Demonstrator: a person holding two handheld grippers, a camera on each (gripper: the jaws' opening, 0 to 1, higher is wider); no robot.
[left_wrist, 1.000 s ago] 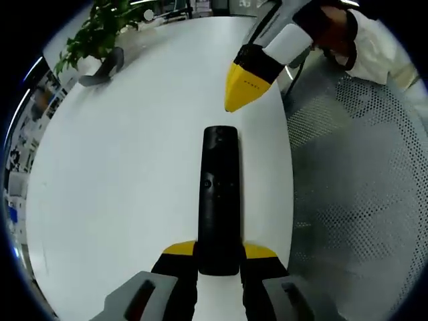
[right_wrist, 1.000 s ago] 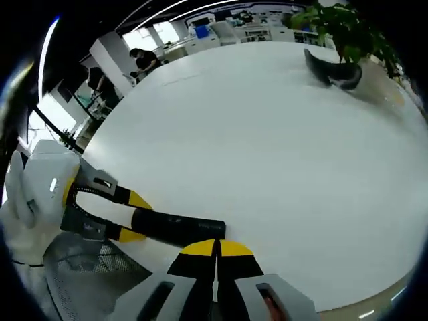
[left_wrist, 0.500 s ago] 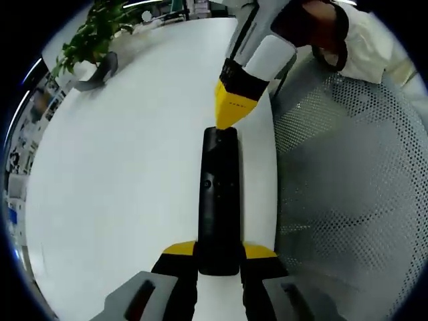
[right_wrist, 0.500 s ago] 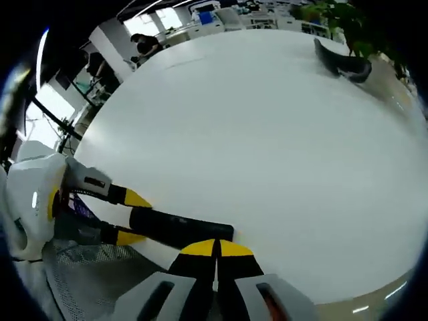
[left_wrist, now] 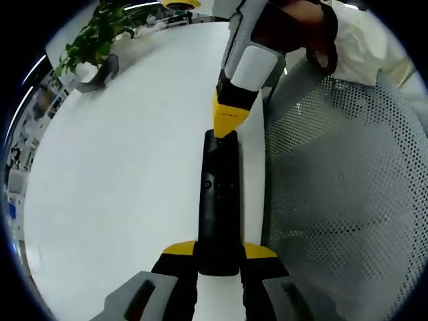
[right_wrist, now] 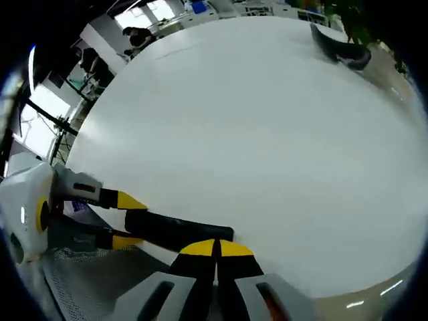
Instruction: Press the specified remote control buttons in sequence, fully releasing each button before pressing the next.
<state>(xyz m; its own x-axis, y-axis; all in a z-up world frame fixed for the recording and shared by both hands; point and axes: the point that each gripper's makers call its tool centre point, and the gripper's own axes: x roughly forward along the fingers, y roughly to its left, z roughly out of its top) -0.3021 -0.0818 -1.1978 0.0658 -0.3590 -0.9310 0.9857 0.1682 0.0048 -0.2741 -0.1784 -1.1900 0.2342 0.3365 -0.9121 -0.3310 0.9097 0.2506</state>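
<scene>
A slim black remote control (left_wrist: 219,200) lies lengthwise along my left gripper (left_wrist: 219,249), which is shut on its near end. My right gripper (left_wrist: 226,126) comes in from the top with its yellow tips shut together, touching the remote's far end. In the right gripper view, my right gripper (right_wrist: 215,247) is shut with nothing between its jaws, and its tips sit on the end of the remote (right_wrist: 175,229). The left gripper (right_wrist: 127,221) holds the remote from the left there. A small round button (left_wrist: 208,183) shows mid-body.
The white round table (left_wrist: 134,167) lies under the remote, its edge just to the right. A grey mesh chair (left_wrist: 334,200) stands beside that edge. A potted plant (left_wrist: 90,40) and a dark curved object (right_wrist: 338,50) sit at the table's far side. A person's sleeve (left_wrist: 361,40) is behind the right gripper.
The right gripper's yellow tip has come down from above and to the right of the remote onto its far end. The left gripper still holds the remote.
</scene>
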